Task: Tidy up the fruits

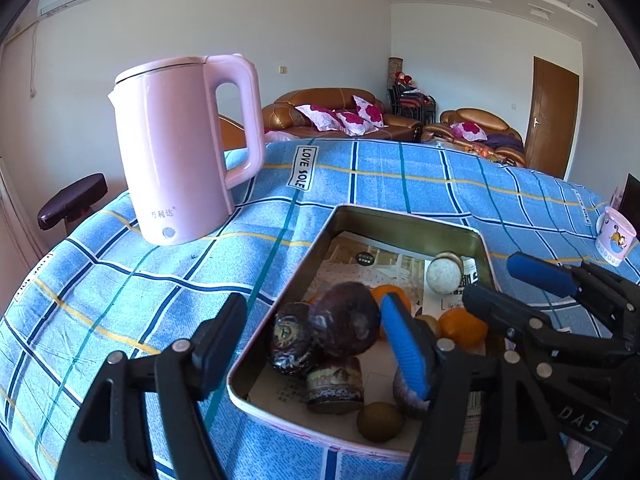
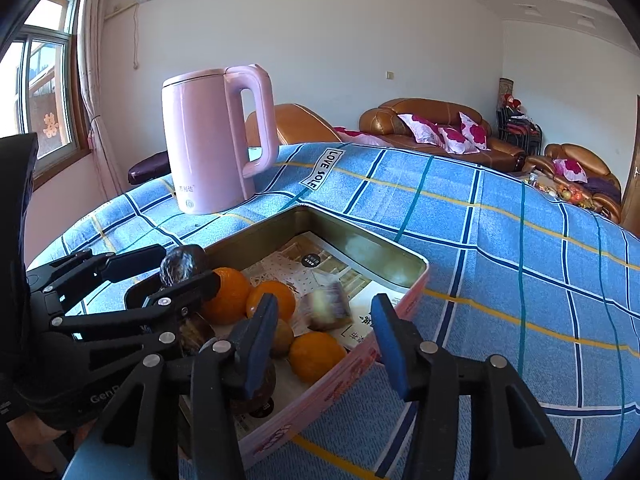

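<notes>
A shallow metal tin lined with a leaflet holds oranges, dark purple fruits, a kiwi and a round white packaged item. My left gripper stands open over the tin's near left corner. The purple fruits lie between its fingers, and neither pad presses on them. In the right wrist view the right gripper is open astride the tin's pink side wall, with an orange just beyond its fingers. The packaged item looks blurred there.
A pink kettle stands on the blue checked cloth behind the tin on the left. A patterned mug sits at the far right. A small patterned jar lies in the tin. Brown sofas stand beyond the table.
</notes>
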A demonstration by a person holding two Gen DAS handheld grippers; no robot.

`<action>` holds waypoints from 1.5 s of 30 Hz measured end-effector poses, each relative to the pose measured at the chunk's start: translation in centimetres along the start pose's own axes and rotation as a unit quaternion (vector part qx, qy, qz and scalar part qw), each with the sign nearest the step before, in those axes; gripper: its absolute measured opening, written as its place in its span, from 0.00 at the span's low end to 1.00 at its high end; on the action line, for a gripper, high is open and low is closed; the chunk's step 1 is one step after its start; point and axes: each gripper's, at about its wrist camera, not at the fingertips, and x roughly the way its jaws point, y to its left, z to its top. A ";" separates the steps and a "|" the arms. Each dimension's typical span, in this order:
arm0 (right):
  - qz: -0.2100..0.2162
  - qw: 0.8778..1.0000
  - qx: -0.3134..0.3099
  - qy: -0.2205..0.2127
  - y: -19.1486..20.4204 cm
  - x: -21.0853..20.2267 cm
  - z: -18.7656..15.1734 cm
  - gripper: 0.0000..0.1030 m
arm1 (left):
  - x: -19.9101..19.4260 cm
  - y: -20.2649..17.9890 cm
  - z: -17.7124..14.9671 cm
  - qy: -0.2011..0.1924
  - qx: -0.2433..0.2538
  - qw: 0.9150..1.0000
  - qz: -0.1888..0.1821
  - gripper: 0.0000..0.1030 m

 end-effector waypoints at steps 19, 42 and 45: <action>-0.027 0.998 0.009 -0.054 -0.6 -4.8 0.0 0.63 | -3.9 0.1 0.5 -0.052 -0.006 0.999 0.005 0.97; -0.036 0.996 0.026 -0.075 -1.9 -6.8 -0.3 0.65 | -4.2 -0.1 0.8 -0.055 -0.004 0.998 0.008 0.97; -0.037 0.996 0.028 -0.077 -1.9 -6.9 -0.4 0.65 | -4.3 -0.3 0.7 -0.055 -0.002 0.998 0.008 0.97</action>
